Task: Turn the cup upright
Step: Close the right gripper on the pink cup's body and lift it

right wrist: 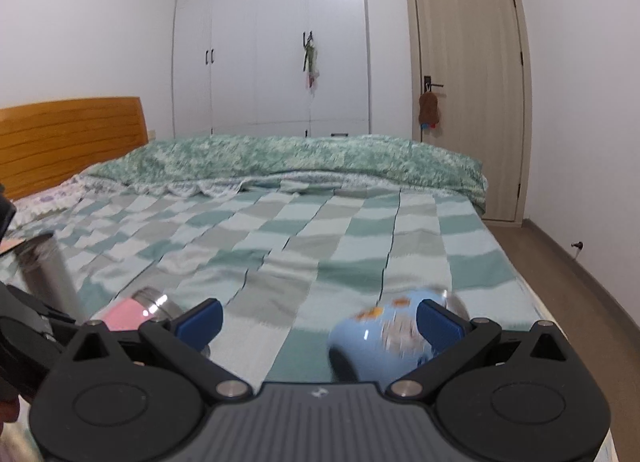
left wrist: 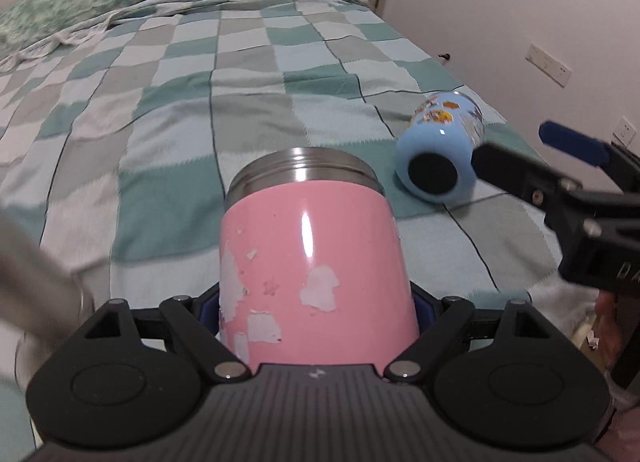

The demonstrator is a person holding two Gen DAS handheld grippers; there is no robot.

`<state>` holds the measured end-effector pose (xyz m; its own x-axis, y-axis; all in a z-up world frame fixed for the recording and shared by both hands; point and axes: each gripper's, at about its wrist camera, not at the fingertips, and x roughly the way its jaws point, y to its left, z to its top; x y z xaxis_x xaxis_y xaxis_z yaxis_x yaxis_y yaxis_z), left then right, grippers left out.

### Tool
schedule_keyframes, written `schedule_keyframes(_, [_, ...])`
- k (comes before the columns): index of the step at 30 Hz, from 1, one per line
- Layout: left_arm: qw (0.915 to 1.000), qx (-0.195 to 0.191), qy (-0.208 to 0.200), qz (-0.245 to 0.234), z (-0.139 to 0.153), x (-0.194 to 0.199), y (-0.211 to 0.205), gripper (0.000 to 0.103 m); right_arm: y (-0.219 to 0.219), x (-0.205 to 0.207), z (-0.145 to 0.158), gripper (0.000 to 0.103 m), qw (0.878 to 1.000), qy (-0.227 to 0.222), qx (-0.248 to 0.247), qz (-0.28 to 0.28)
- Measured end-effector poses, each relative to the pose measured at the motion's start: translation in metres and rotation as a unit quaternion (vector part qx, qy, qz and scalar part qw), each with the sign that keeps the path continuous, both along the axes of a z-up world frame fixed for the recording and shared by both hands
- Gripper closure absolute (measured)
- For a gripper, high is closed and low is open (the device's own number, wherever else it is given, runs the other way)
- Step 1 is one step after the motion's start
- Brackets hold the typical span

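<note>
My left gripper (left wrist: 318, 308) is shut on a pink cup (left wrist: 312, 258) with chipped paint and a steel rim, its mouth pointing away from the camera. The pink cup also shows in the right wrist view (right wrist: 132, 312) at lower left. A blue cup (left wrist: 438, 148) with cartoon prints lies on its side on the checked bedspread (left wrist: 248, 102), black base toward me. My right gripper (right wrist: 320, 322) is open; the blue cup (right wrist: 384, 336) lies by its right finger (right wrist: 440, 324). The right gripper also shows in the left wrist view (left wrist: 520, 154), just right of the blue cup.
A steel cylinder (right wrist: 46, 274) stands at the left, blurred in the left wrist view (left wrist: 36, 286). A green quilt (right wrist: 288, 158) lies across the far bed. The bed's right edge (right wrist: 536, 302) drops to a wooden floor. Wardrobe (right wrist: 272, 42) and door (right wrist: 468, 82) stand behind.
</note>
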<state>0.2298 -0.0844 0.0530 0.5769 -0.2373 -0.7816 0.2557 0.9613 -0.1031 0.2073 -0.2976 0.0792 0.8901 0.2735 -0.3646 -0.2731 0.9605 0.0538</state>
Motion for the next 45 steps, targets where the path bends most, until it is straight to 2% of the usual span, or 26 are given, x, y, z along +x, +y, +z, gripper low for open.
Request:
schedule_keyframes(11, [0.9980,-0.029,0.015,0.054,-0.019,-0.051,0.002,0.016,0.002,-0.057,-0.020,0.000,0.999,0.037,-0.011,0.003])
schedule_keyframes(20, [0.9969,-0.027,0.014,0.072,-0.022,-0.064,-0.004,0.015,-0.001,-0.076,-0.026,0.000,0.998,0.054,-0.019,-0.007])
schedule_keyframes(25, [0.9974,-0.028,0.014,0.065,-0.023,-0.067,-0.003,0.013,-0.003,-0.082,-0.022,0.000,0.998,0.054,-0.024,-0.011])
schedule_keyframes(26, [0.9975,-0.031,0.012,0.062,-0.022,-0.068,-0.002,0.010,-0.003,-0.084,-0.020,0.000,0.998,0.053,-0.025,-0.013])
schedule_keyframes(27, [0.9977,-0.032,0.009,0.060,-0.021,-0.070,-0.001,0.000,-0.003,-0.085,-0.019,0.000,0.998,0.052,-0.026,-0.014])
schedule_keyframes(36, [0.9981,-0.031,-0.026,0.047,-0.001,-0.088,0.024,0.000,0.002,-0.098,-0.002,0.000,0.999,0.039,-0.022,-0.022])
schedule_keyframes(41, [0.9972,-0.049,-0.046,0.031,0.014,-0.098,0.046,0.000,0.018,-0.100,0.006,0.000,0.999,0.036,-0.029,-0.016])
schedule_keyframes(45, [0.9965,-0.044,-0.065,0.028,0.020,-0.101,0.065,0.000,0.037,-0.097,0.009,0.000,0.999,0.042,-0.031,-0.007])
